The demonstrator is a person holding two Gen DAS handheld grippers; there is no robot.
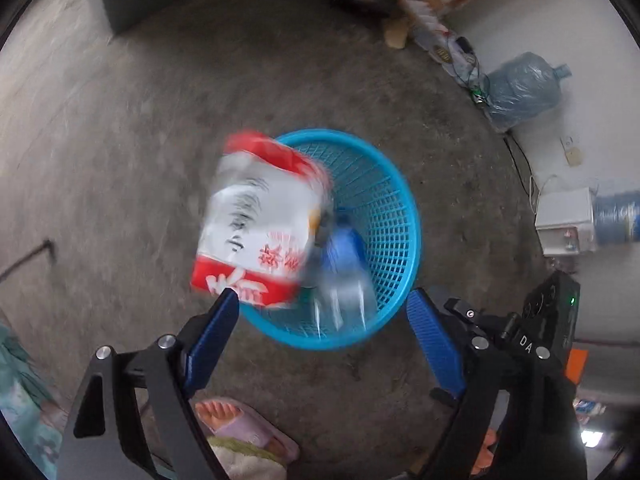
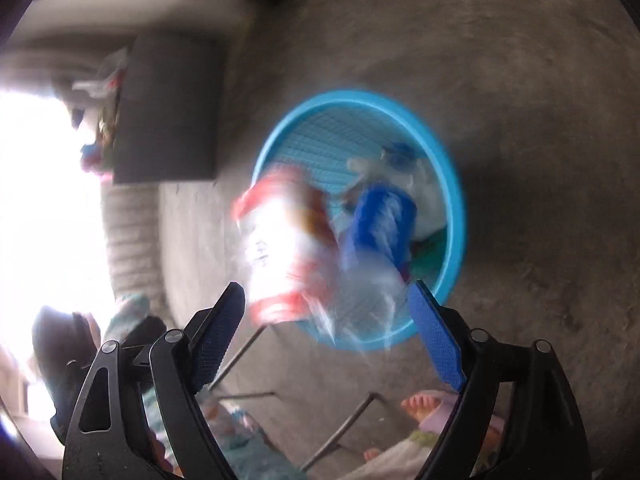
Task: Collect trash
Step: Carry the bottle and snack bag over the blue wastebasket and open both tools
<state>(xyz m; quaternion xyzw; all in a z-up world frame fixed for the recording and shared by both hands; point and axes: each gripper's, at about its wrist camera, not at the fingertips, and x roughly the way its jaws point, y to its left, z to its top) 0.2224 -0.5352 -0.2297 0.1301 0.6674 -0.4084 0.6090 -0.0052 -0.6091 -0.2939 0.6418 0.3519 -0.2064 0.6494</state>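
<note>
A red-and-white snack bag is blurred in mid-air over the left rim of the blue mesh basket, free of any finger. A clear plastic bottle with a blue label is blurred over the basket's near side. My left gripper is open and empty just above them. In the right wrist view the same bag and bottle blur over the basket. My right gripper is open and empty. Other crumpled trash lies inside the basket.
The basket stands on a bare concrete floor. A large water jug and a white box sit by the right wall. A dark box stands to the left. The person's sandalled feet are below the grippers.
</note>
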